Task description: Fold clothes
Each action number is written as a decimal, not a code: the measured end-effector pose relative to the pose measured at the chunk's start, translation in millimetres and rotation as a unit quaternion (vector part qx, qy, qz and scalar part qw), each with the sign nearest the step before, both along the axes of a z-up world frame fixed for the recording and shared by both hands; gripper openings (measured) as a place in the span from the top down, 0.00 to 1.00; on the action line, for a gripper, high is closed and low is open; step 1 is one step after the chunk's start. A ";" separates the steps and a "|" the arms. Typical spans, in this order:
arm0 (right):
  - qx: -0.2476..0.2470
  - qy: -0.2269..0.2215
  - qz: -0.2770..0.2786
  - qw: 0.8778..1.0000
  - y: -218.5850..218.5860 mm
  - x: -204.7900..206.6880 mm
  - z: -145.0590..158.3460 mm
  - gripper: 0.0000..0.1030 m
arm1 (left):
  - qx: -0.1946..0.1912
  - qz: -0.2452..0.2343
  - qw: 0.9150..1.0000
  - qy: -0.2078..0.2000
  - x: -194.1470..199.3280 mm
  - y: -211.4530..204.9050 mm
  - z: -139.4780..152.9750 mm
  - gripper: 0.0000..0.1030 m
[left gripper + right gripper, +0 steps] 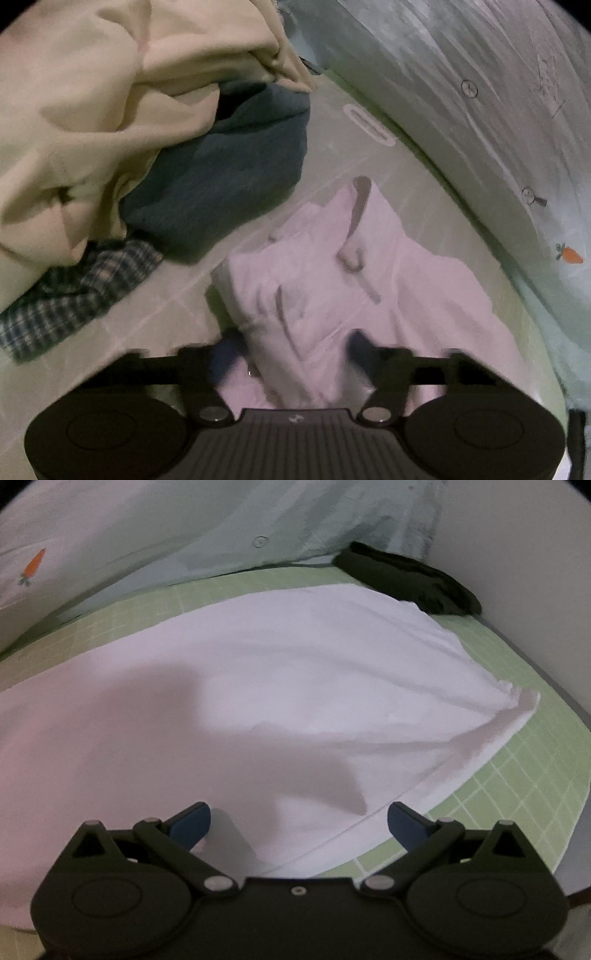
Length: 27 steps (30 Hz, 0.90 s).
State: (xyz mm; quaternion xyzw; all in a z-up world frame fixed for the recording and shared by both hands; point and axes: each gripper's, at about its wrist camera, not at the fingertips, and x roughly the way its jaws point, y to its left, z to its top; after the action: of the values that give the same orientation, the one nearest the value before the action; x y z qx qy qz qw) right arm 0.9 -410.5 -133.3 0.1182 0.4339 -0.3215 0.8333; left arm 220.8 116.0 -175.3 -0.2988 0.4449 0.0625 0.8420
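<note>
Cloth comes first: a pale pink-white garment (314, 280) lies on the green gridded mat (517, 775) that covers the bench, smooth and spread over most of the mat in the right wrist view, rumpled into folds at its end in the left wrist view. The left claw (295, 354) sits over that rumpled end with bunched fabric between its dark blue fingers (364, 350); the picture is blurred there, so whether the pads actually press on the cloth cannot be told. The right claw (299, 823) hangs just above the garment's hem near the mat's near edge, its jaws spread wide and nothing between them. Beside the rumpled end, toward the mat's far left, lies a heap of other clothes: a cream garment (110, 110) on top, a dark blue one (229, 192) under it, a plaid one (74, 295) lowest. A dark object (406, 579) rests at the mat's far right corner. A light fabric with a small carrot print (33, 566) rises along the far edge.
</note>
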 end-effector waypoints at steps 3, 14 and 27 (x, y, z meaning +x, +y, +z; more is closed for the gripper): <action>0.005 -0.005 -0.009 1.000 -8.7 0.7 -2.8 0.00 | -0.016 0.003 1.000 -0.018 -0.8 -3.9 8.9 0.90; 0.019 -0.032 0.003 0.999 -53.5 0.4 -10.2 0.00 | 0.074 -0.092 0.984 -0.134 -16.6 -96.5 87.0 0.92; 0.017 -0.054 0.007 0.998 -140.4 -21.1 -8.0 0.00 | 0.100 -0.253 0.943 -0.189 -69.4 -288.6 110.6 0.93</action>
State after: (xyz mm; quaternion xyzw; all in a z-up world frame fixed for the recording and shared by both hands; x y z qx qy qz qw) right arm -20.2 -550.9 -141.3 0.1463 0.3941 -0.3017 0.8557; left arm 151.4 -172.6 -64.6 -0.0964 0.3304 -0.1662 0.9241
